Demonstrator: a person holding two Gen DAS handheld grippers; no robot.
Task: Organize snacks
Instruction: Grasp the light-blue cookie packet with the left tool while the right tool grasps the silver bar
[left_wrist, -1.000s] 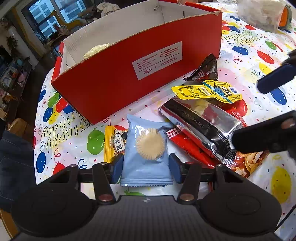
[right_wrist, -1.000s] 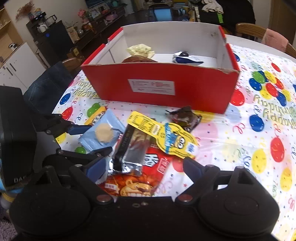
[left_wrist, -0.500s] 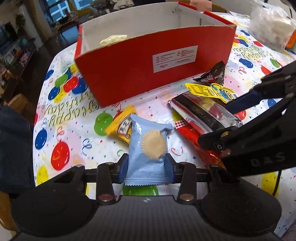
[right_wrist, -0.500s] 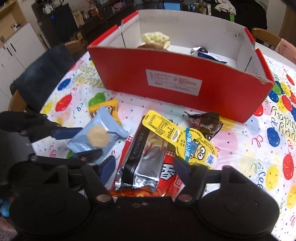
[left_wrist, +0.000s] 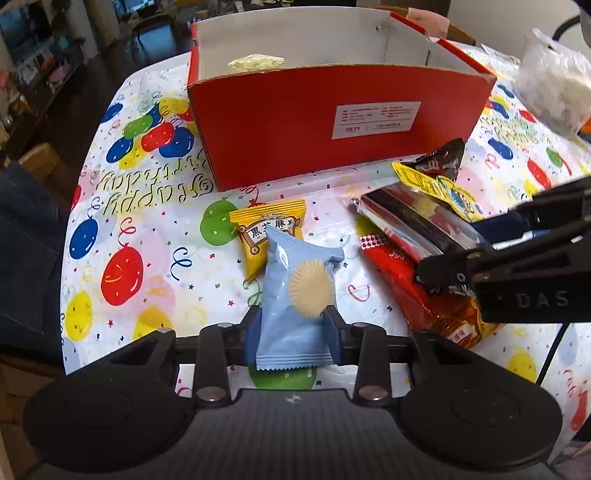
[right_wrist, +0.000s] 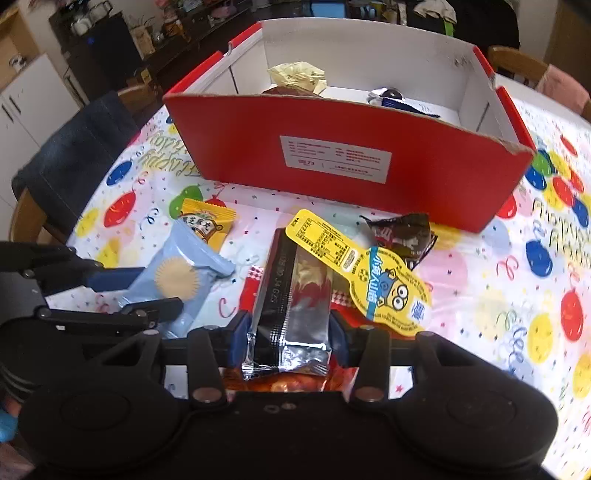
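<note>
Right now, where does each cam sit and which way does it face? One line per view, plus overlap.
Left wrist: on the left gripper, angled down at the table; jaws closing on the light blue packet; right gripper enters from the right.
Right wrist: on the right gripper, angled down; jaws closing on the silver-black packet; left gripper at left.
Shared: red box, both packets, yellow packet.

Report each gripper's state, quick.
Left gripper: jaws closing on the light blue snack packet, pads pressing its sides.
Right gripper: jaws closing on the silver-black packet, pads against it.
</note>
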